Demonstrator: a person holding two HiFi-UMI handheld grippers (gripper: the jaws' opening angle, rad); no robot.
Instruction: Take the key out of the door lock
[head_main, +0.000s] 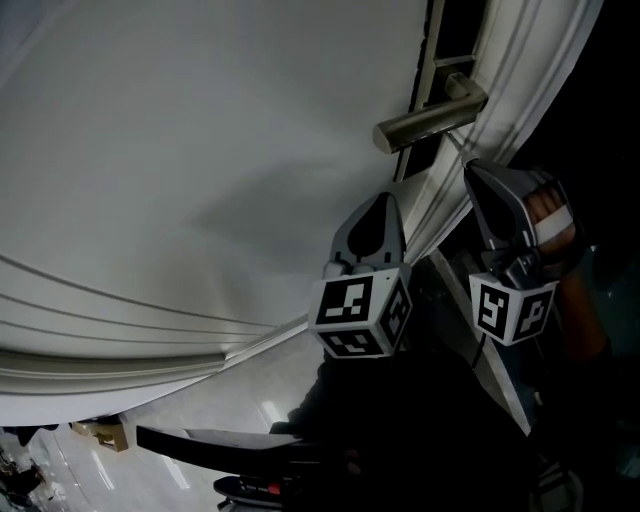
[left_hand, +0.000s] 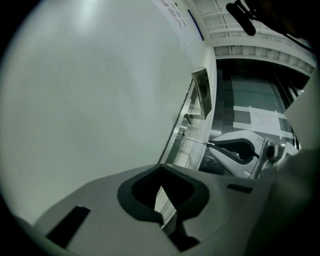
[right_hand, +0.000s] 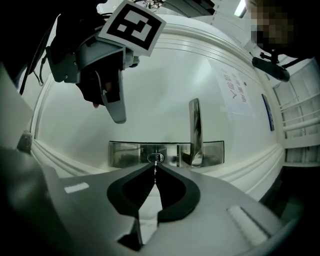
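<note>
Dim, murky frames; fisheye distortion, dark vignetted corners.

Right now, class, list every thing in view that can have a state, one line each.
right gripper, shut on the key
key, in the lock, pinched at its outer end
left gripper, shut, holding nothing
door handle, free of both grippers

— What kind of place is this looking like?
— An office or institutional corridor, seemingly. A white moulded door (head_main: 200, 150) is carrying a brushed-metal lever handle (head_main: 430, 120) and a printed white paper notice (right_hand: 234, 92), and another white printed sheet (left_hand: 265, 120) is hanging on glass panelling beside it.
</note>
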